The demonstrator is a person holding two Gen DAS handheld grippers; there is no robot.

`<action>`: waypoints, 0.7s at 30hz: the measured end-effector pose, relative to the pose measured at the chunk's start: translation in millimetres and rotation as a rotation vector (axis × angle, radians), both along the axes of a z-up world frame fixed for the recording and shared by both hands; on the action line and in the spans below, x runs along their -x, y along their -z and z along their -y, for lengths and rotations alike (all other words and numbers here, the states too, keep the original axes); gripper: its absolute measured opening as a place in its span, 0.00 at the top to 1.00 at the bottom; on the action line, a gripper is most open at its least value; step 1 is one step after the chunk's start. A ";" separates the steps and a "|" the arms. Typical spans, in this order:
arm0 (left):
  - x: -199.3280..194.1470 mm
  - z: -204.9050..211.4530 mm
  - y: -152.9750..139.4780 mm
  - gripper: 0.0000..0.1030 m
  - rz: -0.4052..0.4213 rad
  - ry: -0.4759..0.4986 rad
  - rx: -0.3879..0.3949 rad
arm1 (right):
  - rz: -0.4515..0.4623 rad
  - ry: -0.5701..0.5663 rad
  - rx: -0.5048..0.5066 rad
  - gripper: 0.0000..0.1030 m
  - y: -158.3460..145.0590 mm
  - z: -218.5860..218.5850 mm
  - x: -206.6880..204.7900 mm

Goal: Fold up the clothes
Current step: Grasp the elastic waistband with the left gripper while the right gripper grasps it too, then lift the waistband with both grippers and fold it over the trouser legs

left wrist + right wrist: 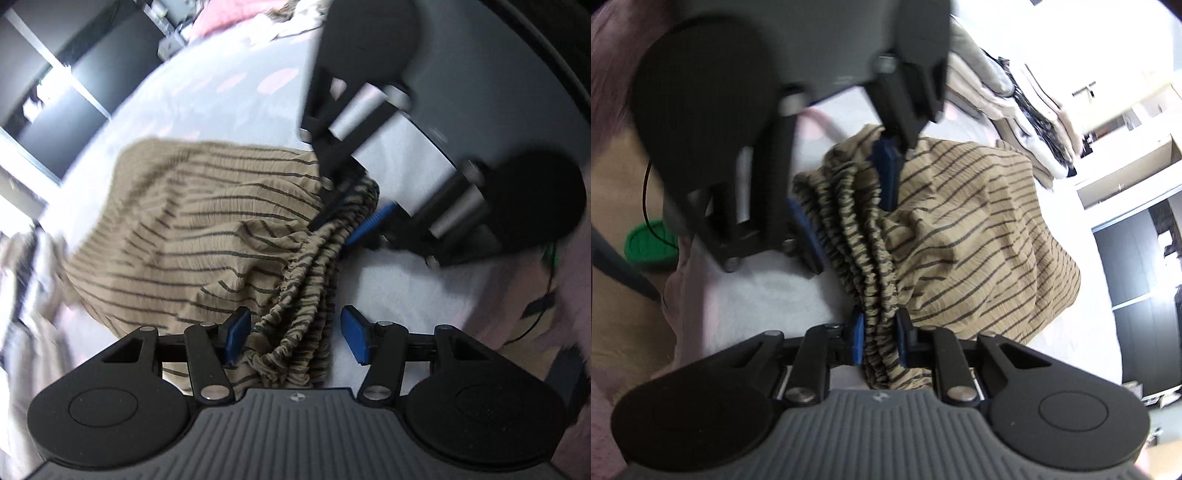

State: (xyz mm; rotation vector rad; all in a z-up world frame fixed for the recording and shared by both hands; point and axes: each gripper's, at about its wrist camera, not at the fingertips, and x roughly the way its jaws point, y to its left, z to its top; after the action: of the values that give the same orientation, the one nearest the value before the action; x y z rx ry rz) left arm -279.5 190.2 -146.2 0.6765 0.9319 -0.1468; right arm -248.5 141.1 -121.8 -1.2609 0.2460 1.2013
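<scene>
A tan garment with thin dark stripes (pixel 184 221) (pixel 979 229) lies bunched on a pale bed sheet (pixel 221 92). Its gathered elastic waistband (pixel 306 280) (pixel 857 236) runs as a ridge between the two grippers, which face each other. In the right wrist view, my right gripper (pixel 880 339) is shut on the near end of the waistband, both blue pads pressing the folds. My left gripper (pixel 295 338) (pixel 846 206) stands open astride the other end: one pad touches the fabric and the other is clear of it. The right gripper (pixel 351 218) also shows at the far end in the left wrist view.
A stack of folded pale clothes (pixel 1015 92) sits at the far side of the bed, and more cloth (pixel 26 277) lies at the left. A green object (pixel 646 243) and a black cable (pixel 646 192) are on the floor. Dark cabinets (pixel 74 92) and a cardboard box (pixel 1126 158) stand beyond.
</scene>
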 end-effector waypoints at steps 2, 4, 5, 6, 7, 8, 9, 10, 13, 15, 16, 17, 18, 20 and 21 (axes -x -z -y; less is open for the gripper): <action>5.5 4.8 1.9 0.49 0.019 0.026 -0.062 | -0.033 0.026 -0.014 0.83 -6.7 -1.1 -4.9; 9.5 6.6 4.0 0.49 0.026 0.040 -0.102 | -0.070 0.056 -0.028 0.84 -13.2 -1.8 -10.6; 11.5 7.5 5.0 0.49 0.029 0.047 -0.122 | -0.089 0.072 -0.034 0.84 -16.4 -1.9 -13.7; 13.2 8.4 6.4 0.49 0.034 0.055 -0.140 | -0.105 0.084 -0.041 0.84 -18.9 -2.2 -16.5; 14.9 9.2 7.8 0.49 0.038 0.063 -0.159 | -0.122 0.097 -0.048 0.84 -21.4 -2.5 -19.3; 16.6 10.0 9.3 0.49 0.042 0.071 -0.177 | -0.135 0.103 -0.053 0.84 -23.3 -2.2 -20.5; 17.8 10.6 11.2 0.49 0.048 0.083 -0.196 | -0.148 0.109 -0.058 0.84 -25.1 -2.0 -21.6; 18.9 11.2 13.3 0.49 0.054 0.094 -0.215 | -0.160 0.115 -0.063 0.84 -26.9 -1.7 -22.8; 23.2 14.3 20.0 0.49 0.075 0.137 -0.284 | -0.194 0.129 -0.074 0.84 -31.0 0.2 -26.0; 27.8 18.4 24.8 0.50 0.097 0.182 -0.339 | -0.200 0.134 -0.075 0.84 -31.3 0.0 -27.0; 30.3 20.5 26.5 0.51 0.111 0.204 -0.369 | -0.204 0.132 -0.075 0.84 -31.1 0.4 -26.8; 32.1 21.7 27.5 0.54 0.123 0.221 -0.387 | -0.199 0.130 -0.073 0.84 -30.6 1.3 -25.8; 31.4 21.0 27.6 0.56 0.123 0.223 -0.385 | -0.194 0.127 -0.070 0.84 -30.1 2.2 -24.9; 29.7 19.5 25.3 0.71 0.116 0.215 -0.365 | -0.185 0.121 -0.066 0.84 -29.0 3.9 -23.0; 28.8 18.9 23.0 0.73 0.109 0.205 -0.347 | -0.177 0.116 -0.061 0.84 -27.9 4.6 -21.6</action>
State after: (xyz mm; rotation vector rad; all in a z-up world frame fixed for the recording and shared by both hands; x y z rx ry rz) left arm -308.3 171.3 -169.2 1.0922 0.7886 -0.1295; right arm -226.9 136.5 -93.8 -1.0740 0.4040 1.2127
